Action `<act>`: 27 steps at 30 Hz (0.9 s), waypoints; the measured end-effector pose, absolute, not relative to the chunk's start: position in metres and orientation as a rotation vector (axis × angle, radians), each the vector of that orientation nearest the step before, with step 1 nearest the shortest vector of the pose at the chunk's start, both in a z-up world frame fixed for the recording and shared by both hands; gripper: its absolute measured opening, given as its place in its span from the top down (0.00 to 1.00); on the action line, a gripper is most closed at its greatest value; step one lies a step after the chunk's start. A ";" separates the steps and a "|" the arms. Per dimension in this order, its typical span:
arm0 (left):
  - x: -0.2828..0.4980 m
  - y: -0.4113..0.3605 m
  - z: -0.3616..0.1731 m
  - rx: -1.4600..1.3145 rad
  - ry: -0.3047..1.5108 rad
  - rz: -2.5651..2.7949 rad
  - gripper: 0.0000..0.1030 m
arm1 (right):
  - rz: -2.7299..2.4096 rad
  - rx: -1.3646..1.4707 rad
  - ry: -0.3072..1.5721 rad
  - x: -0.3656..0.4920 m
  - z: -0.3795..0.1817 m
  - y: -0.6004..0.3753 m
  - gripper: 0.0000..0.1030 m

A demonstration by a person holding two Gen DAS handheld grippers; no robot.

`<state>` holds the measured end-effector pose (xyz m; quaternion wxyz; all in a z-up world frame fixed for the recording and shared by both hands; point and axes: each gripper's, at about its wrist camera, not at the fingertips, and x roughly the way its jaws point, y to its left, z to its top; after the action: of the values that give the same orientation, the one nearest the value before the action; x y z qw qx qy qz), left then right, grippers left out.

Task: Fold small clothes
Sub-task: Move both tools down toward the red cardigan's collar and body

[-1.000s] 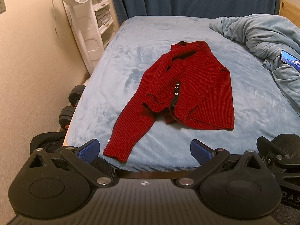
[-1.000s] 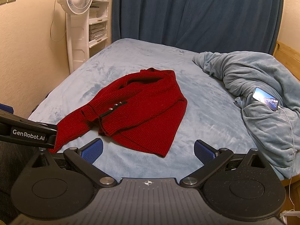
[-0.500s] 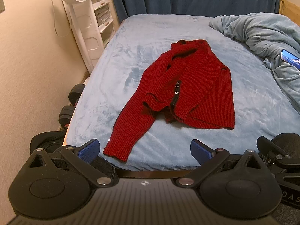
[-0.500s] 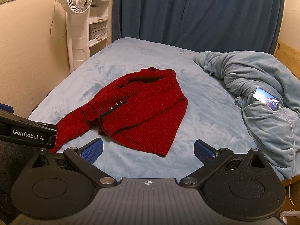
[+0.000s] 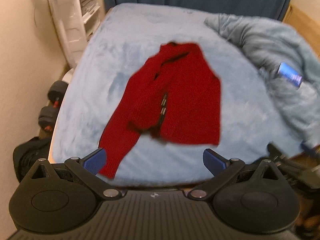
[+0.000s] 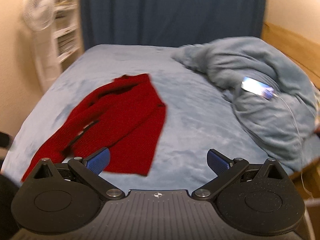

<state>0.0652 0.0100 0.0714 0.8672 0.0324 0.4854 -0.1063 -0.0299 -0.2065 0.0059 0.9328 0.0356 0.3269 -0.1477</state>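
Bed (image 5: 140,40) with pale blue cover serves as folding surface

Rumpled blanket (image 6: 260,84) heaped at right side, clear of work area; phone (image 6: 257,88) rests on it

Red cardigan (image 5: 180,92) lies mid-bed, crumpled, one sleeve (image 5: 118,140) trailing toward near edge, likely easiest first grab

Left claw (image 5: 154,161) spread wide, empty, just short of sleeve cuff

Right claw (image 6: 158,161) likewise apart, empty, near cardigan hem (image 6: 130,168)

Both views blurred

You have no words, brand names or numbers to read in either view; both are blurred. The phone (image 6: 257,88) screen on the blanket (image 6: 260,108) glows, but nothing on it is legible.
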 end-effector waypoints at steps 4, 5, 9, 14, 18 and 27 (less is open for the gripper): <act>0.091 0.001 0.137 0.019 0.968 -0.263 0.00 | -0.385 0.107 0.642 -0.012 0.018 -0.238 0.01; 0.095 -0.003 0.152 0.016 0.948 -0.277 0.00 | -0.397 0.105 0.637 -0.008 0.020 -0.243 0.01; 0.109 -0.026 0.194 0.033 0.862 -0.339 0.00 | -0.413 0.094 0.638 0.018 0.025 -0.261 0.01; 0.137 -0.041 0.201 0.001 0.859 -0.393 0.00 | -0.443 0.069 0.645 0.050 0.027 -0.280 0.01; 0.164 -0.039 0.191 -0.042 0.900 -0.393 0.00 | -0.469 0.043 0.657 0.069 0.024 -0.288 0.01; 0.205 -0.029 0.172 -0.070 0.931 -0.369 0.00 | -0.462 -0.005 0.691 0.101 0.011 -0.287 0.01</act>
<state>0.2052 -0.0289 0.1721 0.8766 -0.0336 0.4464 -0.1766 0.1014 -0.2872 0.0113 0.9148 -0.0024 0.3358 -0.2245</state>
